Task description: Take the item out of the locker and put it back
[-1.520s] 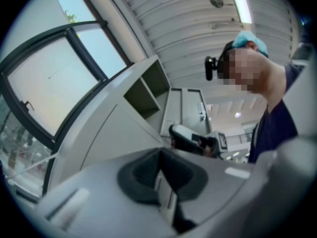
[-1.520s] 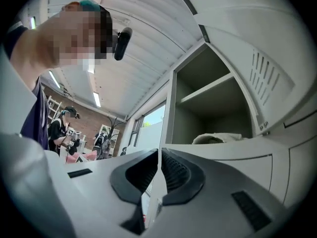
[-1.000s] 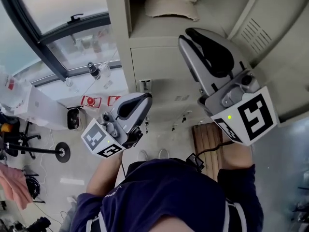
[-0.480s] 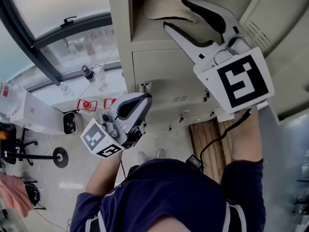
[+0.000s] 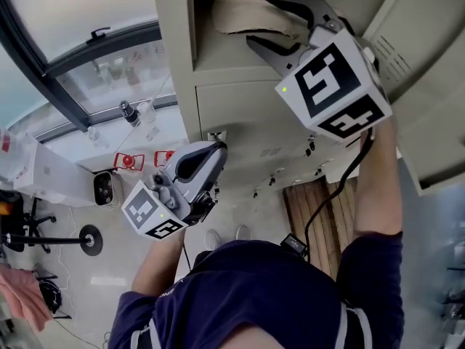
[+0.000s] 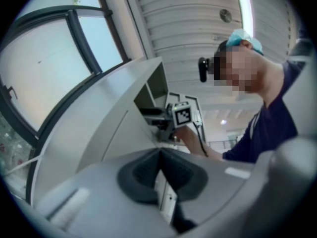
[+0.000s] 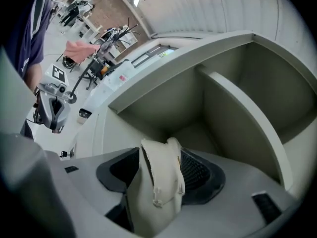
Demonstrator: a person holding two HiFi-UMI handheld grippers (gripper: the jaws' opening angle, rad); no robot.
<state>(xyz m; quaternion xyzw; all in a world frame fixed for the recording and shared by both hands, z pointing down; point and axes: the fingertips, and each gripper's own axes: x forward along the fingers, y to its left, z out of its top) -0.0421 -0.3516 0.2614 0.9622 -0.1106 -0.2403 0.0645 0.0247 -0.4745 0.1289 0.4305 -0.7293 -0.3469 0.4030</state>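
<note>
Head view: right gripper (image 5: 262, 21) jaws, opening, straddle locker's (image 5: 225, 97) cream item (image 5: 231, 7); left gripper (image 5: 216, 153) closed.

Upper left: window (image 5: 87, 20) with a dark frame. Just below it: small bottles (image 5: 126, 112) and two red objects (image 5: 128, 160). Lower centre: slatted wooden bench (image 5: 312, 206). Left edge: black stand with round base (image 5: 89, 237). Lower left corner: pink cloth (image 5: 18, 289).

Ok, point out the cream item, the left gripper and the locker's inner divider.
cream item (image 7: 156, 187): right gripper view, its creased middle.
left gripper (image 5: 219, 150): head view, its closed jaw tips.
locker's inner divider (image 7: 245, 120): right gripper view, its pale front edge.
</note>
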